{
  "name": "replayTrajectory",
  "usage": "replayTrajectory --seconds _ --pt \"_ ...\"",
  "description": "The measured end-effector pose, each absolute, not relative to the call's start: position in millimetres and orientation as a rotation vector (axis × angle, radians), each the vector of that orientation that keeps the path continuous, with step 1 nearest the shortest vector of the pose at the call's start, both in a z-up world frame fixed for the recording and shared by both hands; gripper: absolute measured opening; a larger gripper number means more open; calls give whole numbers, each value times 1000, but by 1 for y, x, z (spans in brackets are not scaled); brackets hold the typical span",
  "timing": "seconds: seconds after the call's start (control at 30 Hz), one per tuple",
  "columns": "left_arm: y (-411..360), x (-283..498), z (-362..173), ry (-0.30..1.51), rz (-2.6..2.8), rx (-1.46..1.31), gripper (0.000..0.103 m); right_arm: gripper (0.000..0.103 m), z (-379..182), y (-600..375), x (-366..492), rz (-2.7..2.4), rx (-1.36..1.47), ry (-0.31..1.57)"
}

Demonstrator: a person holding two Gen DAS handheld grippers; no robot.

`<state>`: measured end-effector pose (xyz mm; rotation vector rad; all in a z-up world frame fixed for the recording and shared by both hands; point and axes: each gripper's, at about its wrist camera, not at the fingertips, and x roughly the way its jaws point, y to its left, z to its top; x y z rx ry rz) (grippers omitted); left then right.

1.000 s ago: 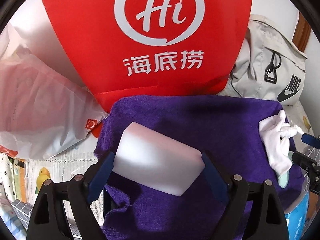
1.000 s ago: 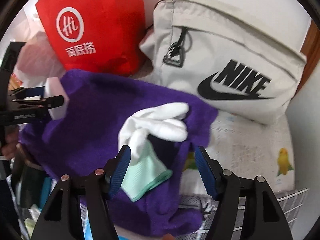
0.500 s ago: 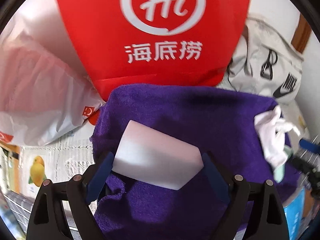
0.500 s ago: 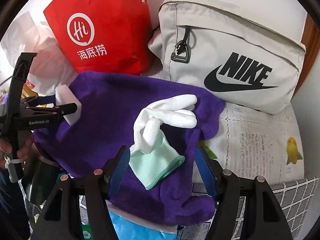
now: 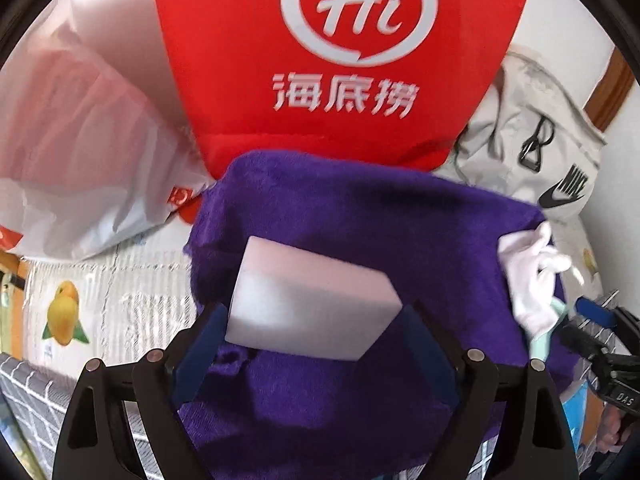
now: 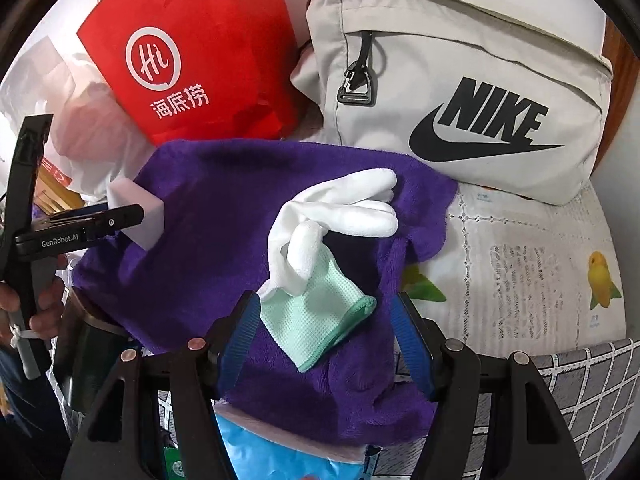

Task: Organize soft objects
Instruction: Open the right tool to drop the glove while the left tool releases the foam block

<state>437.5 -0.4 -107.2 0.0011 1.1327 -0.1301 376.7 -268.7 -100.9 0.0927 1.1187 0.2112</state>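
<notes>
Sponge block: white foam block (image 5: 312, 300) sits between the left gripper (image 5: 312, 344) fingers (image 5: 200, 352), tilted, one end against the left-hand pad; the other pad looks just clear of it, so I cannot tell whether it is clamped or only cradled.
Glove: white glove with a mint cuff (image 6: 324, 256) lies between the right gripper (image 6: 324, 344) fingers (image 6: 240, 336); the cuff touches the left-hand pad, the right-hand pad stands apart from it, so these fingers are spread, not pinching.
Beneath both: purple towel (image 6: 224, 208), rumpled, spread under block and glove; a blue plastic item (image 6: 280, 452) pokes out under its near edge.
Beyond the fingers: red paper bag (image 5: 340, 60) straight ahead of the left gripper, translucent plastic bag (image 5: 80, 152) to its left, grey Nike bag (image 6: 460, 80) ahead of the right gripper.
Surface: patterned cloth with fruit prints (image 6: 520, 272) to the right of the towel.
Step in hand: by my reading, picking up the small soft items, one per gripper, off the towel.
Next move: right fingers need to close on the cuff, gently, since the knit will bunch; the left needs a firm squeeze without crushing the foam, then both lift clear so the towel does not drag along.
</notes>
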Motion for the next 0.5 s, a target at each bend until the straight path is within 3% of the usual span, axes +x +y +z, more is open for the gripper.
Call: replayTrajectory --seconds 0.5 --pt "10 408 -106 1179 -179 -78 90 67 -89 -268 360 189 157 1062"
